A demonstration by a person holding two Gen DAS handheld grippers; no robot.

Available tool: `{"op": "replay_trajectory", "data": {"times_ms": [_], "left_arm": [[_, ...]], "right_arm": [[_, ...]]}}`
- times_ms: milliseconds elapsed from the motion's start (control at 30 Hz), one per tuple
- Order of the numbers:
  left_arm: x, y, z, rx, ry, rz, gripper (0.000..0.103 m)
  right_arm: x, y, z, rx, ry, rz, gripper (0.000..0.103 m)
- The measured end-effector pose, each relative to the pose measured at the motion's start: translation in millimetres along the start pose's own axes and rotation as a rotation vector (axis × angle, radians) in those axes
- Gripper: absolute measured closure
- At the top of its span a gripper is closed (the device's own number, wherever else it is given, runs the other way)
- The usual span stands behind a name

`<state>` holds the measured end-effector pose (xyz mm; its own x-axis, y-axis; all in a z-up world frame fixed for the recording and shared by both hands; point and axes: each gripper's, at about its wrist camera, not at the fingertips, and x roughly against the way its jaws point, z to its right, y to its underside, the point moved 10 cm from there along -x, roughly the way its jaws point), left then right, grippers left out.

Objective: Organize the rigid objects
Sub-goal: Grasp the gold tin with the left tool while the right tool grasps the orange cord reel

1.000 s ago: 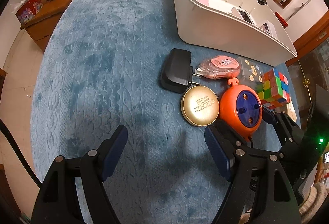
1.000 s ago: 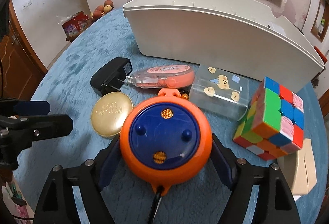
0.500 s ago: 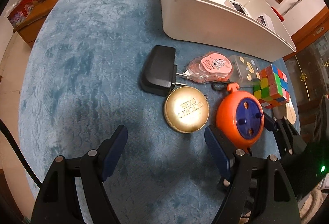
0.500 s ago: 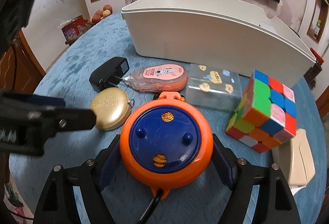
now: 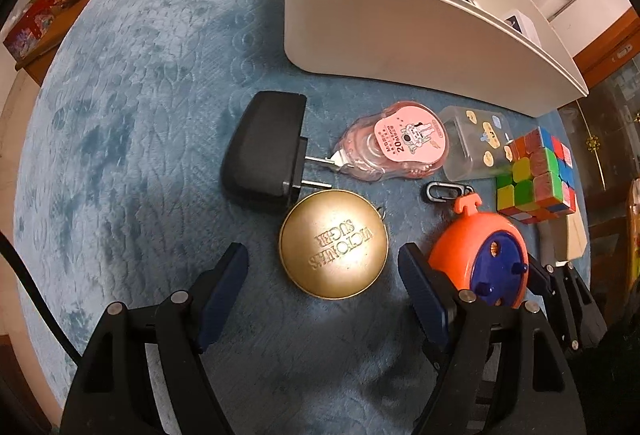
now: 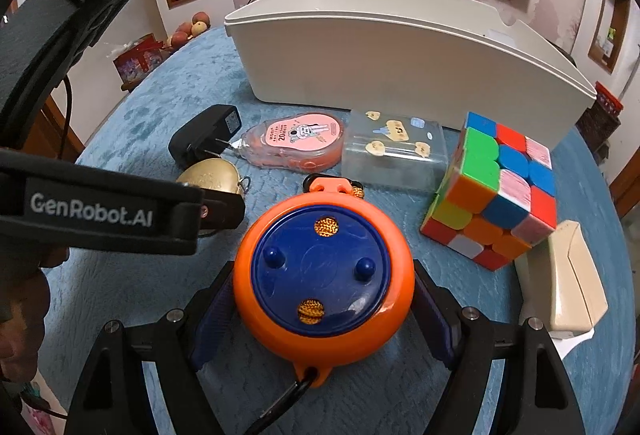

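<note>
the spread left gripper (image 5: pixel 322 275) straddled a gold tin (image 5: pixel 333 244) reading "victoria's sugar"; its arm read "genrobot.ai". the right gripper (image 6: pixel 322 309) pinched the orange reel (image 6: pixel 323 277); the pink tape dispenser (image 5: pixel 394 147) read "20m".

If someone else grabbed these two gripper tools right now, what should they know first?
Right gripper: shut on the orange reel, which looks lifted slightly off the blue cloth.
Left gripper: open, hovering over the gold tin, holding nothing.
Loose in front of the white bin: black charger, pink tape dispenser, clear box, cube, beige case.
Done: a few items show inside the bin.
Left: probably bin the reel, pick up the tin, then the rest.
</note>
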<state>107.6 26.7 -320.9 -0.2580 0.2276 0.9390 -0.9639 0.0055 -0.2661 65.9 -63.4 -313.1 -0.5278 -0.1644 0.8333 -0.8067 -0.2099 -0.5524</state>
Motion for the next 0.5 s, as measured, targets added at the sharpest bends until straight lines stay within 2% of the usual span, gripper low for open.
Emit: {"op": "replay_trajectory", "data": {"times_ms": [267, 500], "left_arm": [[-10, -5, 13, -0.033, -0.101, 0.002, 0.023], [-16, -7, 22, -0.046, -0.151, -0.008, 0.026]], "right_arm": [[2, 3, 5, -0.021, 0.0, -0.011, 0.022], [3, 4, 5, -0.033, 0.0, -0.013, 0.022]]}}
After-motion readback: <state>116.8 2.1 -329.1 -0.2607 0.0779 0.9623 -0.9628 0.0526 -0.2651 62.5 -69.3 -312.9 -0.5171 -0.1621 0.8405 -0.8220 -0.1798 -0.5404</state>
